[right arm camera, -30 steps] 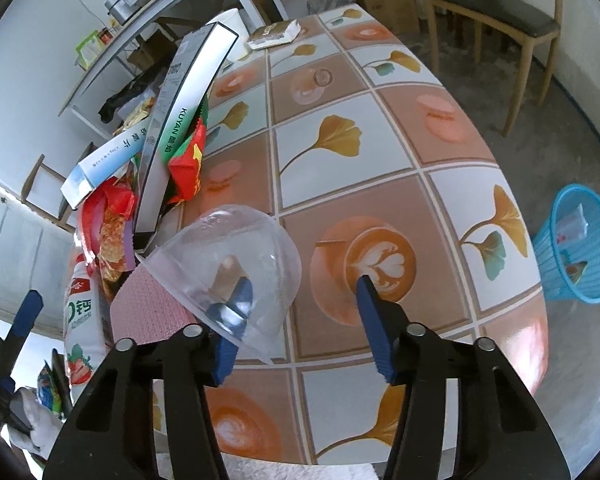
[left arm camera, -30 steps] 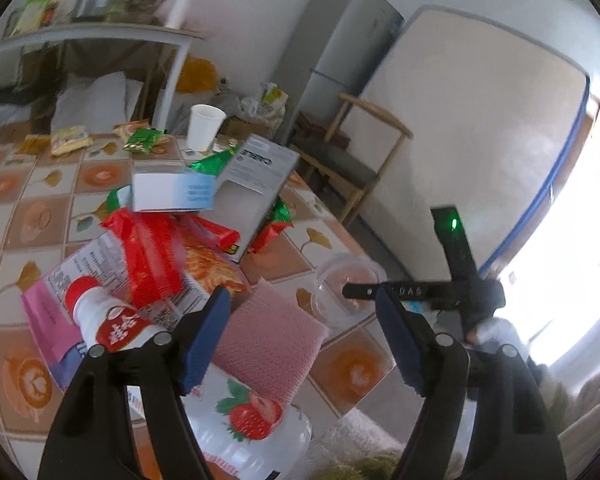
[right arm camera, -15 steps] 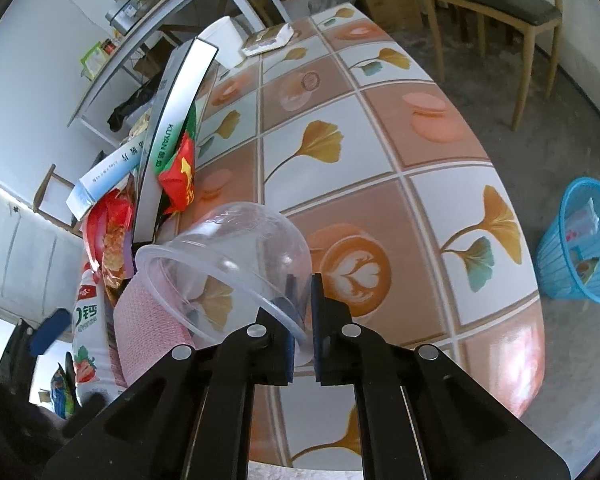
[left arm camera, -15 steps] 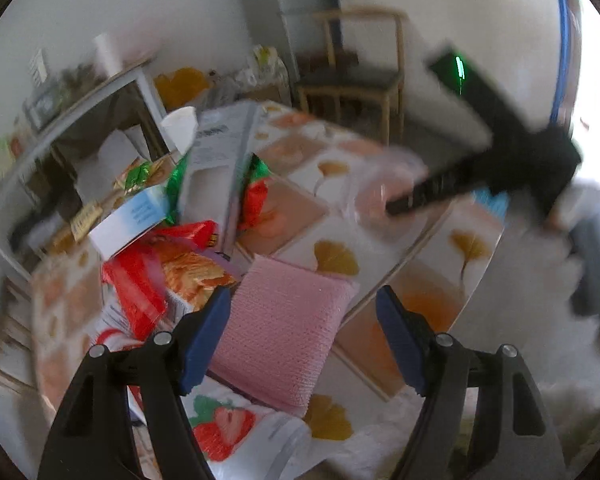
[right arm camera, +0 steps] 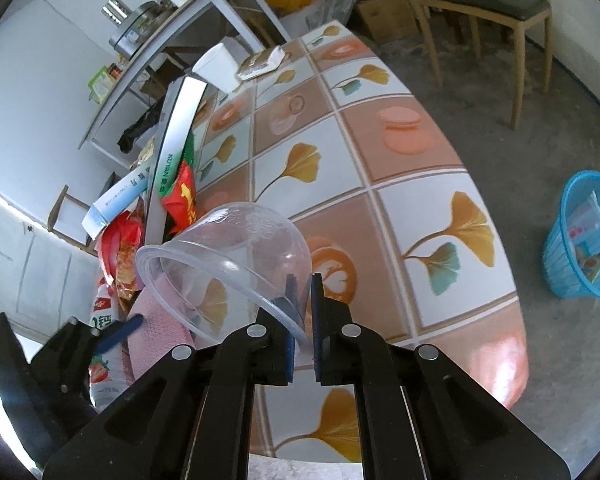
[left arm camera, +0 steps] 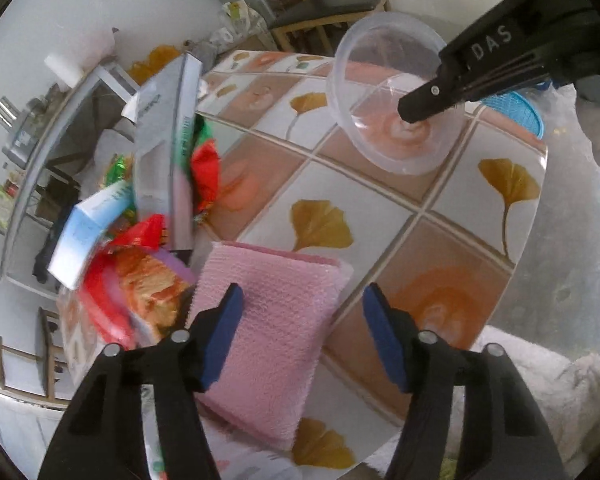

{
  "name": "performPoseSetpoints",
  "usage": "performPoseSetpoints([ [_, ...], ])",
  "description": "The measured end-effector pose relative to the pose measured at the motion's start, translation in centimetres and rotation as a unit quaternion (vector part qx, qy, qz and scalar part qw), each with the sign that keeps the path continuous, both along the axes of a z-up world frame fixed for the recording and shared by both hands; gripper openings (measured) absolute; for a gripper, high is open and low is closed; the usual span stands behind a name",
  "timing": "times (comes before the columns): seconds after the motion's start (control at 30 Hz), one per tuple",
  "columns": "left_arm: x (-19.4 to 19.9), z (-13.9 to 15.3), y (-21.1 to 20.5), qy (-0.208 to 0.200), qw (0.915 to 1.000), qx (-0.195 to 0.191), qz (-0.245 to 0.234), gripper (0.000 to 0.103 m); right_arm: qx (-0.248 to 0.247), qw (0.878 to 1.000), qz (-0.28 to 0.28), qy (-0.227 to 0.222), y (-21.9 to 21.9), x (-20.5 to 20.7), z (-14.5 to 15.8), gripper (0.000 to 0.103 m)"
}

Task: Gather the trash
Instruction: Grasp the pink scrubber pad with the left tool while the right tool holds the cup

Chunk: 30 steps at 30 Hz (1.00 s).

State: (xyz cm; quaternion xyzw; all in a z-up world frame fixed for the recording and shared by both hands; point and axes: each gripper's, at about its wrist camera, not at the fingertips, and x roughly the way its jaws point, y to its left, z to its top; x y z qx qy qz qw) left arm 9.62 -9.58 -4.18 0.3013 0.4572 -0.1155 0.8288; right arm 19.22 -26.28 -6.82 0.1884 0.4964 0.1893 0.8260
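My right gripper [right arm camera: 304, 308] is shut on the rim of a clear plastic bowl [right arm camera: 236, 248], which it holds tilted just above the tiled table [right arm camera: 412, 208]. The left wrist view shows the same bowl [left arm camera: 380, 80] pinched by the right gripper [left arm camera: 416, 108] at upper right. My left gripper [left arm camera: 302, 320] points down over a pink textured pad [left arm camera: 272, 320] at the near table edge. Its jaws are closing, with the pad's right part between them and no pad pressing on it. Beside the pink pad lies a pile of boxes and wrappers [left arm camera: 164, 140].
A blue waste basket [right arm camera: 584, 240] with some packets in it stands on the floor right of the table. A white paper cup [right arm camera: 220, 68] sits at the far end. A wooden chair [right arm camera: 480, 0] and a metal shelf [right arm camera: 152, 40] stand behind.
The right gripper shut on the bowl's rim and tipped it up. The left gripper swung down and rolled over the pink pad, and its jaws have narrowed.
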Motion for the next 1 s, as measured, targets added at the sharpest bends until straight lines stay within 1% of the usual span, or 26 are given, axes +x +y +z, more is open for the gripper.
performPoseSetpoints([
  [0.07, 0.1, 0.1, -0.6, -0.003, 0.9999, -0.009, -0.005, 0.056, 0.0, 1.0, -0.004, 0.0, -0.4, -0.1, 0.0, 0.006],
  [0.1, 0.1, 0.1, -0.8, -0.005, 0.9999, -0.013, -0.005, 0.052, 0.0, 1.0, -0.006, 0.0, -0.6, -0.1, 0.0, 0.006],
  [0.2, 0.3, 0.3, -1.4, -0.007, 0.9995, -0.029, -0.009, 0.046, 0.002, 1.0, -0.013, -0.002, -1.3, -0.3, 0.2, 0.006],
  [0.23, 0.4, 0.4, -1.7, -0.006, 0.9993, -0.036, -0.01, 0.045, 0.002, 1.0, -0.016, -0.003, -1.5, -0.4, 0.2, 0.006],
  [0.33, 0.9, 0.7, -2.5, 0.0, 0.9974, -0.071, -0.011, 0.045, 0.002, 1.0, -0.022, -0.006, -2.2, -0.6, 0.4, 0.006],
  [0.37, 1.1, 0.9, -2.7, 0.005, 0.996, -0.088, -0.012, 0.045, 0.002, 1.0, -0.024, -0.006, -2.4, -0.6, 0.4, 0.006],
  [0.47, 1.2, 1.6, -3.1, 0.013, 0.9928, -0.118, -0.015, 0.045, 0.003, 1.0, -0.03, -0.005, -3.0, -0.6, 0.3, 0.006],
  [0.5, 1.2, 2.1, -2.9, 0.014, 0.9914, -0.129, -0.018, 0.05, 0.003, 0.999, -0.031, -0.004, -3.2, -0.6, 0.3, 0.006],
  [0.53, 1.2, 2.3, -2.8, 0.012, 0.991, -0.132, -0.017, 0.054, 0.003, 0.999, -0.032, -0.004, -3.3, -0.7, 0.3, 0.006],
  [0.57, 1.3, 2.8, -2.4, 0.007, 0.9906, -0.136, -0.015, 0.06, 0.004, 0.999, -0.033, -0.004, -3.5, -0.7, 0.3, 0.006],
  [0.63, 1.4, 3.6, -1.7, 0.01, 0.9878, -0.154, -0.015, 0.064, 0.004, 0.999, -0.034, -0.003, -3.6, -0.7, 0.3, 0.006],
  [0.7, 1.6, 4.4, -0.3, 0.03, 0.9806, -0.193, -0.009, 0.072, 0.005, 0.999, -0.034, -0.002, -3.5, -0.7, 0.3, 0.006],
  [0.77, 1.9, 5.0, 1.2, 0.056, 0.972, -0.228, -0.009, 0.077, 0.004, 0.999, -0.034, -0.003, -3.5, -0.7, 0.4, 0.006],
  [0.8, 1.9, 5.2, 1.6, 0.064, 0.9699, -0.235, -0.011, 0.079, 0.004, 0.999, -0.034, -0.004, -3.5, -0.8, 0.5, 0.006],
  [0.93, 2.3, 5.8, 3.3, 0.072, 0.9676, -0.242, -0.007, 0.081, 0.006, 0.999, -0.035, -0.008, -3.5, -1.0, 0.8, 0.006],
  [1.0, 2.8, 5.8, 3.8, 0.08, 0.9646, -0.251, -0.003, 0.081, 0.008, 0.999, -0.036, -0.006, -3.5, -1.0, 0.8, 0.006],
])
